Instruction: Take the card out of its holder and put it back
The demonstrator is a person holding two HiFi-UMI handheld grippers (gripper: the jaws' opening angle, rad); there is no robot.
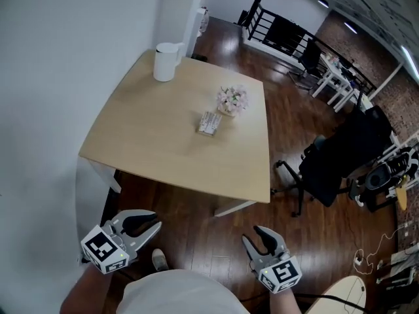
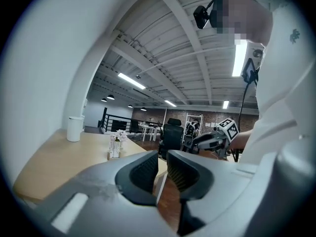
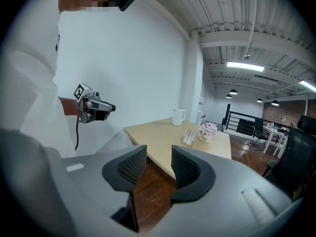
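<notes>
The card holder (image 1: 209, 123) with pale cards upright in it stands near the middle of the light wooden table (image 1: 150, 142). It also shows small and far off in the left gripper view (image 2: 114, 149) and the right gripper view (image 3: 189, 136). Both grippers hang low by the person's body, well short of the table's near edge. My left gripper (image 1: 157, 221) (image 2: 162, 164) is open by a narrow gap and holds nothing. My right gripper (image 1: 253, 234) (image 3: 159, 164) is open wider, also with nothing in it.
A small pot of pale flowers (image 1: 232, 100) stands just behind the holder. A white jug (image 1: 167, 61) stands at the table's far left corner. A black office chair (image 1: 334, 162) stands right of the table on the dark wood floor. A white wall runs along the left.
</notes>
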